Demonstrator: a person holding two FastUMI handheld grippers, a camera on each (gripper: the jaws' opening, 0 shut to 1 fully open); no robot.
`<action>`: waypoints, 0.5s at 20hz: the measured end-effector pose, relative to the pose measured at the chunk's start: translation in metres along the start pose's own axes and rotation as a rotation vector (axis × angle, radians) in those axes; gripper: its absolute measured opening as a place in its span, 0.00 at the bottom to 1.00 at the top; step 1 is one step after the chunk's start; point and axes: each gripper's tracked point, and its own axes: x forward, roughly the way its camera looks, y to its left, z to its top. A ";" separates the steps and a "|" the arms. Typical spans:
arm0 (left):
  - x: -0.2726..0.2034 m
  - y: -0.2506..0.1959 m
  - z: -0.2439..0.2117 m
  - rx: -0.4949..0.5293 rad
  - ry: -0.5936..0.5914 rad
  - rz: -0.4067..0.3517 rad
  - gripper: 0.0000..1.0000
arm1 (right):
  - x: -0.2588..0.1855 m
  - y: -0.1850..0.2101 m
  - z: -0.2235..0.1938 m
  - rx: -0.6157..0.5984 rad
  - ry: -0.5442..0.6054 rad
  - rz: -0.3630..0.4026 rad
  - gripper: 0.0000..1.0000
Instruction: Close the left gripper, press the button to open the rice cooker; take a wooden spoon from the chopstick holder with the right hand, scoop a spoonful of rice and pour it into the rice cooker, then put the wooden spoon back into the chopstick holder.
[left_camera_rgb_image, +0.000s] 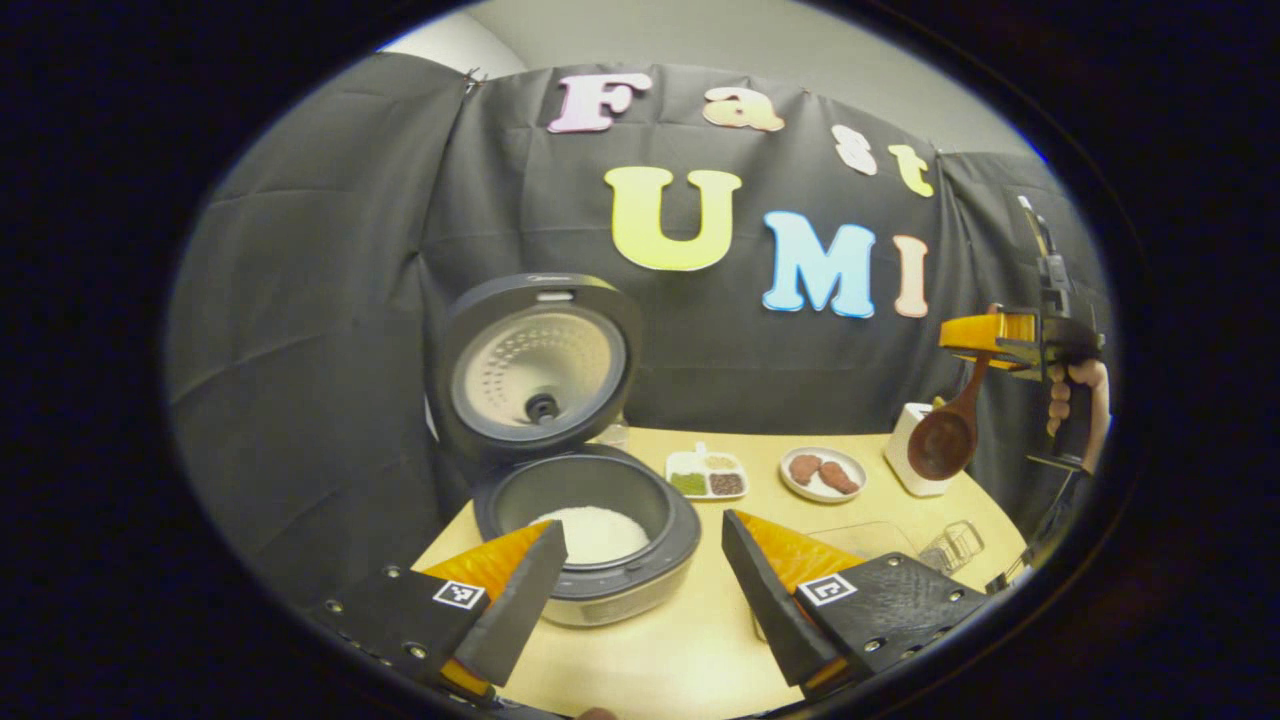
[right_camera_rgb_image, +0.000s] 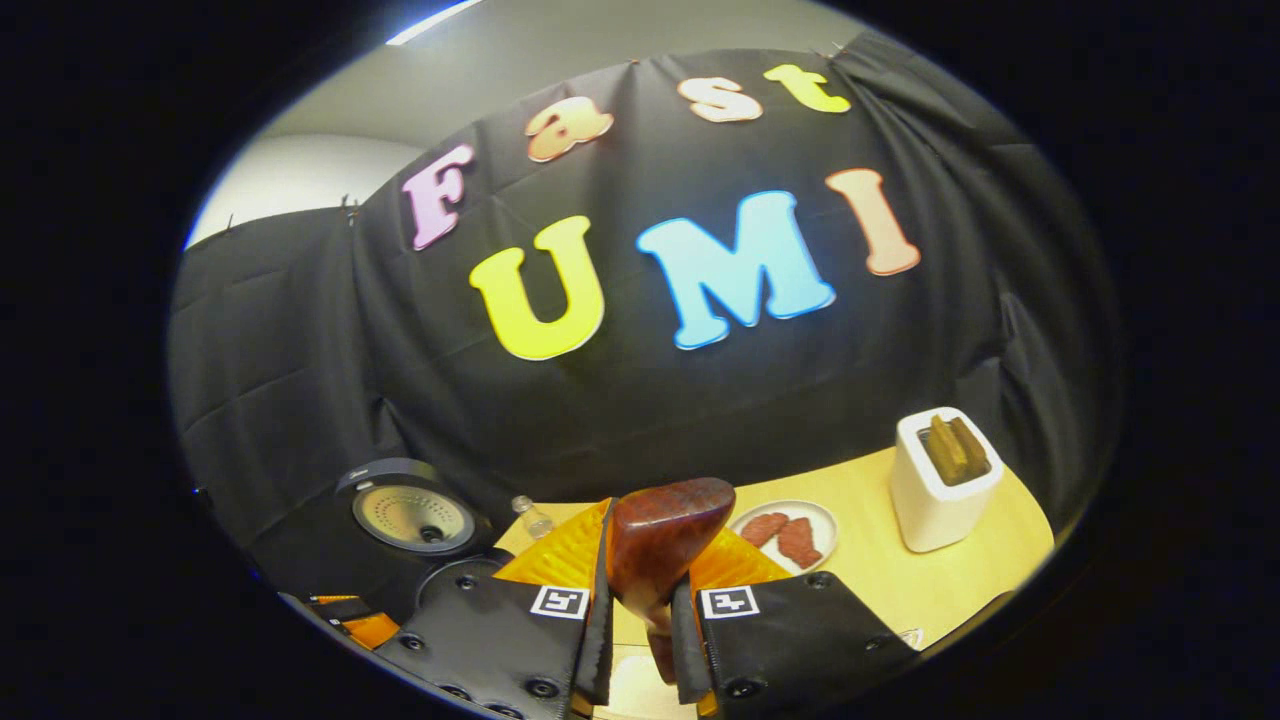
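Note:
The rice cooker (left_camera_rgb_image: 585, 560) stands open, its lid (left_camera_rgb_image: 540, 370) upright and white rice (left_camera_rgb_image: 598, 532) in the pot. My left gripper (left_camera_rgb_image: 640, 540) is open, one finger on either side of the cooker's front, holding nothing. At the far right my right gripper (left_camera_rgb_image: 1010, 340) hovers above the table, shut on the handle of a dark wooden spoon (left_camera_rgb_image: 945, 435) whose bowl hangs down. In the right gripper view the spoon (right_camera_rgb_image: 662, 545) stands between the shut fingers of my right gripper (right_camera_rgb_image: 648, 592). The white chopstick holder (right_camera_rgb_image: 940, 485) with utensils in it stands to the right.
On the wooden table (left_camera_rgb_image: 700, 640) behind the cooker lie a divided dish of grains (left_camera_rgb_image: 706, 474) and a plate with brown pieces (left_camera_rgb_image: 822, 473). A clear container (left_camera_rgb_image: 862, 540) and a small glass object (left_camera_rgb_image: 950, 545) sit near the right edge. A small bottle (right_camera_rgb_image: 530, 515) stands by the lid.

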 end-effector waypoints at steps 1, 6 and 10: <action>0.002 -0.013 0.002 0.008 0.000 -0.011 0.97 | -0.007 -0.019 -0.002 0.022 0.009 -0.028 0.27; 0.012 -0.072 0.011 0.032 0.005 -0.065 0.99 | -0.054 -0.104 -0.009 0.150 0.025 -0.158 0.27; 0.010 -0.108 0.018 0.024 0.007 -0.075 0.99 | -0.070 -0.156 -0.038 0.242 0.072 -0.217 0.27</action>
